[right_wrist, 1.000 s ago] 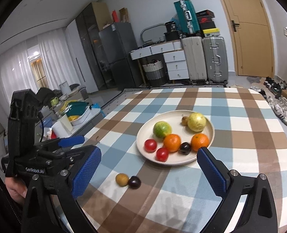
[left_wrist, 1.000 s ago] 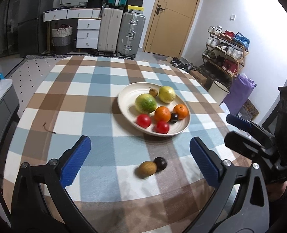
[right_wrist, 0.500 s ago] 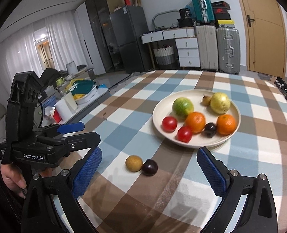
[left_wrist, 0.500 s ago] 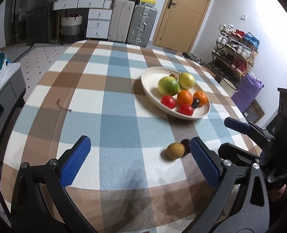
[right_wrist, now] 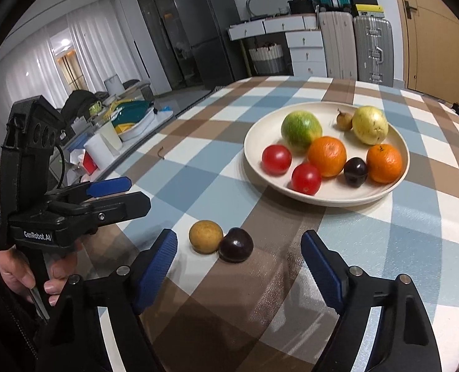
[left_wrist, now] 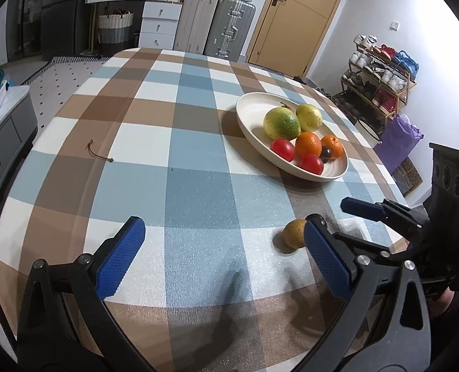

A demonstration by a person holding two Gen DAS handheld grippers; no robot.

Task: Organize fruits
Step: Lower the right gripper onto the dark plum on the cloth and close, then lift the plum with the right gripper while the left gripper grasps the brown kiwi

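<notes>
Your right gripper [right_wrist: 238,266] sits at the bottom of its own view, blue pads apart with nothing pressed between them; its jaws have just been closing, and they frame two loose fruits that lie on the checked tablecloth [right_wrist: 198,170] just ahead of the pads. These are a brown round fruit [right_wrist: 205,236] and a dark plum [right_wrist: 236,245], touching each other, the brown one to the left. Neither pad touches either fruit. In the upper right of that view a cream plate [right_wrist: 325,197] holds a green-yellow fruit [right_wrist: 300,128], a pale yellow fruit [right_wrist: 370,125], a small brown fruit beside it, two oranges [right_wrist: 326,156], two red tomatoes [right_wrist: 276,159] and a second dark plum. Your left gripper [left_wrist: 221,255] fills the bottom of its own view, jaws wide and holding nothing, above bare cloth. In that view the brown fruit shows at lower right, partly hidden behind the right-hand blue pad; whether they touch, you cannot tell. The right gripper's dark body enters from the right edge there. Your left hand [right_wrist: 28,274] grips its handle at the lower left of the right-wrist view.
</notes>
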